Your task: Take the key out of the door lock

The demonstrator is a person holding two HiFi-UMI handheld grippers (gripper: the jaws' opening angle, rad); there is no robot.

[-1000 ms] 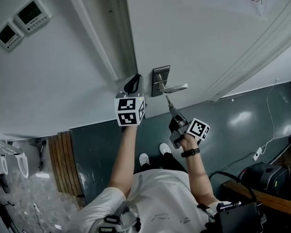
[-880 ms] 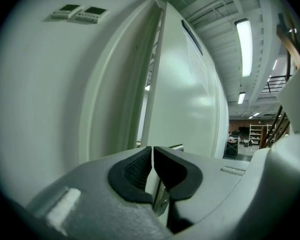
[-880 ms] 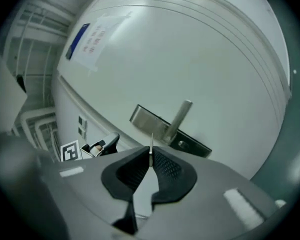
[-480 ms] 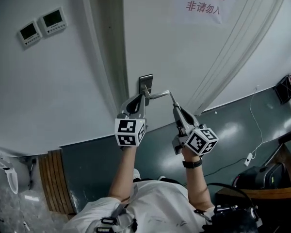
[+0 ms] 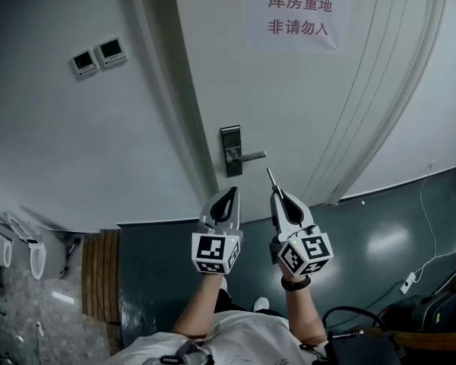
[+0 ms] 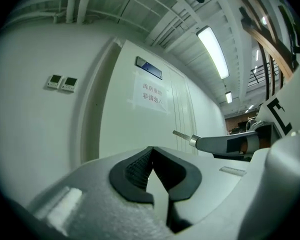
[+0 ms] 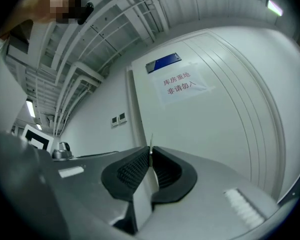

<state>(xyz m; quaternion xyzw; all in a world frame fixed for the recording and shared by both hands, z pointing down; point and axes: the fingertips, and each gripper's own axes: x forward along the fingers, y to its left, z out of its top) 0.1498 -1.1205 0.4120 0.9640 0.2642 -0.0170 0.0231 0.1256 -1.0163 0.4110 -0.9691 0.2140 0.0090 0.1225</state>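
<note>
The dark lock plate [image 5: 230,150] with its lever handle [image 5: 252,157] sits on the white door [image 5: 311,105]. Both grippers hang below it, clear of the door. My right gripper [image 5: 274,194] is shut on a thin silver key [image 5: 270,176] that pokes up from its tips. The key shows edge-on between the pads in the right gripper view [image 7: 150,143], and as a small rod [image 6: 181,134] in the left gripper view. My left gripper [image 5: 231,192] is shut with nothing in it, its pads meeting [image 6: 151,148].
A paper sign with red characters [image 5: 299,15] is taped high on the door. Two small wall panels [image 5: 99,55] hang left of the door frame [image 5: 175,105]. Wooden slats [image 5: 99,272] and urinals [image 5: 0,242] lie low at the left; a white cable [image 5: 422,226] crosses the floor at right.
Both grippers have drawn back from the lock plate and handle and now sit below them. The right one has rolled with the key still in it. The head view has tilted up the door.
</note>
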